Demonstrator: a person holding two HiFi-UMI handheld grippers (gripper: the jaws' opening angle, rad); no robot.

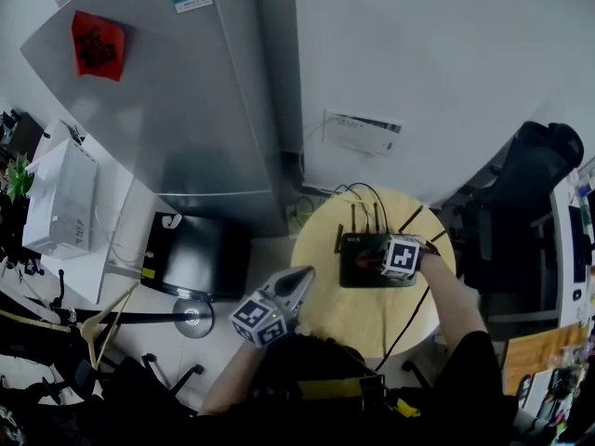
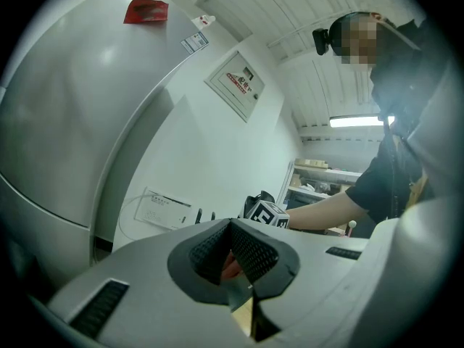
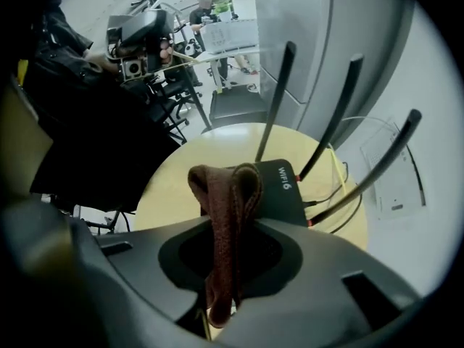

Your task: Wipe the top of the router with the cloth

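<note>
- Black router (image 1: 364,262) sits on the round table (image 1: 372,328), its antennas (image 3: 331,114) upright.
- Right gripper (image 3: 228,267) pinches the brown cloth (image 3: 230,201) over the router; a sweep could snag the antennas.
- Left gripper (image 1: 302,280), jaws pressed together and empty, hangs at the table's edge; the unbraced router may slide.

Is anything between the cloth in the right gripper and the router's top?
Nothing visible. The right gripper holds the cloth above the router, whose black top is bare. The antennas stand at its far edge, clear of the path.

Router (image 3: 284,188) partly behind cloth (image 3: 226,216)
</note>
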